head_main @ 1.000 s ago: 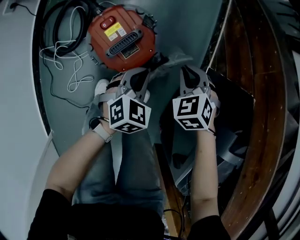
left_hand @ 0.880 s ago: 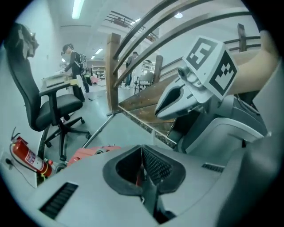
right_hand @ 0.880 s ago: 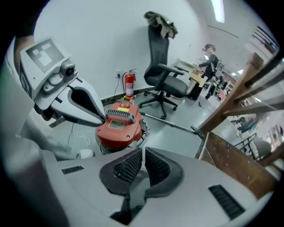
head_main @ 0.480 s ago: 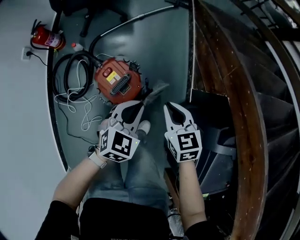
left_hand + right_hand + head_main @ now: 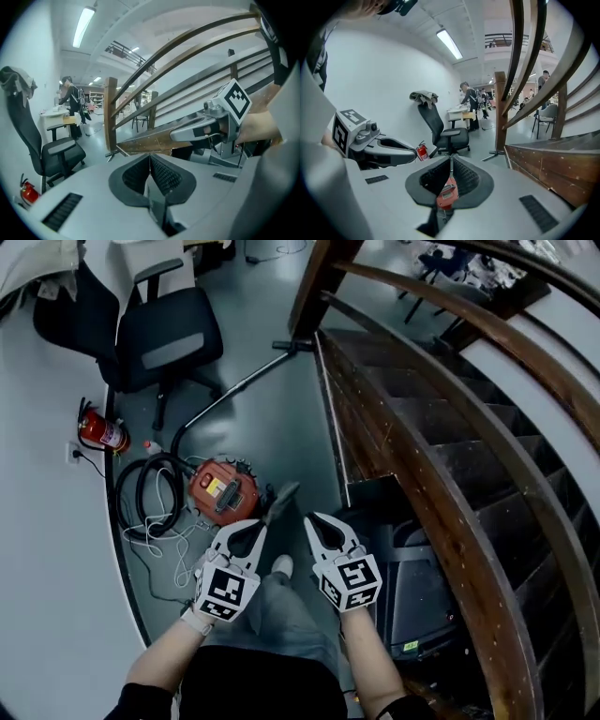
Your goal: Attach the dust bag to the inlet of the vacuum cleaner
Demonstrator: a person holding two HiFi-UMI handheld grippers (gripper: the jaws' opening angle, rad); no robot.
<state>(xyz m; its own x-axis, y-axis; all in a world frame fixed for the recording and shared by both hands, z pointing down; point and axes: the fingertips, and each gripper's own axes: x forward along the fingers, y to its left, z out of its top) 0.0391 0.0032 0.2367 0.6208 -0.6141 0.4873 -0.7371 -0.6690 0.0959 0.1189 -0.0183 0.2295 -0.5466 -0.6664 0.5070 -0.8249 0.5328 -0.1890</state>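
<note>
vacuum cleaner sits on the floor by the staircase foot, with its hose coiled alongside. what we take for the dust bag lies just beside it. we hold left tongs and right tongs clenched on nothing, high above, so attaching seems not under way.

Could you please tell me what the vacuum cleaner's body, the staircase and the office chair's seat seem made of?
Vacuum cleaner body: glossy orange-red moulded plastic, probably, by its sheen.
Staircase: brown varnished wood, by its colour and gloss.
Office chair seat: dark matt padding, likely fabric or mesh; too small to tell.
</note>
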